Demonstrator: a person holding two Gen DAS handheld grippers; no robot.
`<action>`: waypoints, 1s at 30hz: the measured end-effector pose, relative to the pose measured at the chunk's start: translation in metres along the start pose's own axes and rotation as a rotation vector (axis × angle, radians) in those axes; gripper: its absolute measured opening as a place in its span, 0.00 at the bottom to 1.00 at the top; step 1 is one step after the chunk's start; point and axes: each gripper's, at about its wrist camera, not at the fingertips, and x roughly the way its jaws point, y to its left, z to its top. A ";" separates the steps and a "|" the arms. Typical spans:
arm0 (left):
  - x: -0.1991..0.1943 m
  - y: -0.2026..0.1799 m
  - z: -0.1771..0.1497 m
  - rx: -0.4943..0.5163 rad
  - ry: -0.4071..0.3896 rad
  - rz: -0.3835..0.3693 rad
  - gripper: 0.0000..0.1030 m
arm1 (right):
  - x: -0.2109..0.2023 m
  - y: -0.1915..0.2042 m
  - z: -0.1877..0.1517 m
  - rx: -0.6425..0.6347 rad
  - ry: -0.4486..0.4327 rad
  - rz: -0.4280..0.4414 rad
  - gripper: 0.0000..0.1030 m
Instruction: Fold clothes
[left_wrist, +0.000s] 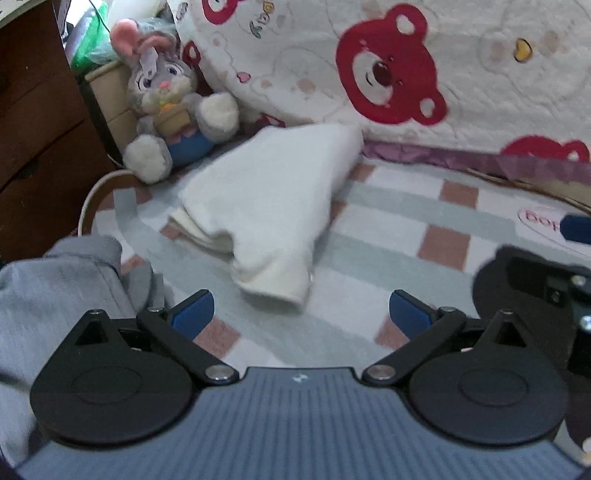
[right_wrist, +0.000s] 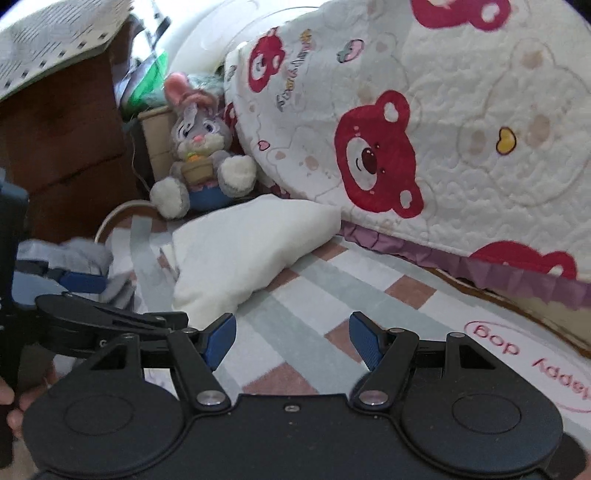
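Fingers (left_wrist: 192, 314) apart (both grippers), white garment (left_wrist: 258, 206) seemingly folded.

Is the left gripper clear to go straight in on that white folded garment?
Probably yes. The left gripper is open and empty, and the white folded garment lies just ahead on the checked sheet with nothing between. The grey garment sits off to its left.

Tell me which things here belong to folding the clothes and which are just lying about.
Part of the job:
white folded garment
grey garment
left gripper, open and empty
right gripper, open and empty

Just lying about:
plush rabbit
bear-print quilt
checked bedsheet
wooden drawers
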 end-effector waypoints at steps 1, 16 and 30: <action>-0.003 -0.003 -0.003 0.004 0.002 -0.012 1.00 | -0.003 0.002 -0.002 -0.004 0.002 -0.006 0.70; -0.047 -0.003 -0.026 -0.001 0.018 -0.161 1.00 | -0.039 0.016 -0.009 0.040 -0.018 -0.039 0.71; -0.046 0.003 -0.031 -0.034 0.046 -0.200 1.00 | -0.040 0.032 -0.007 0.022 -0.043 -0.038 0.71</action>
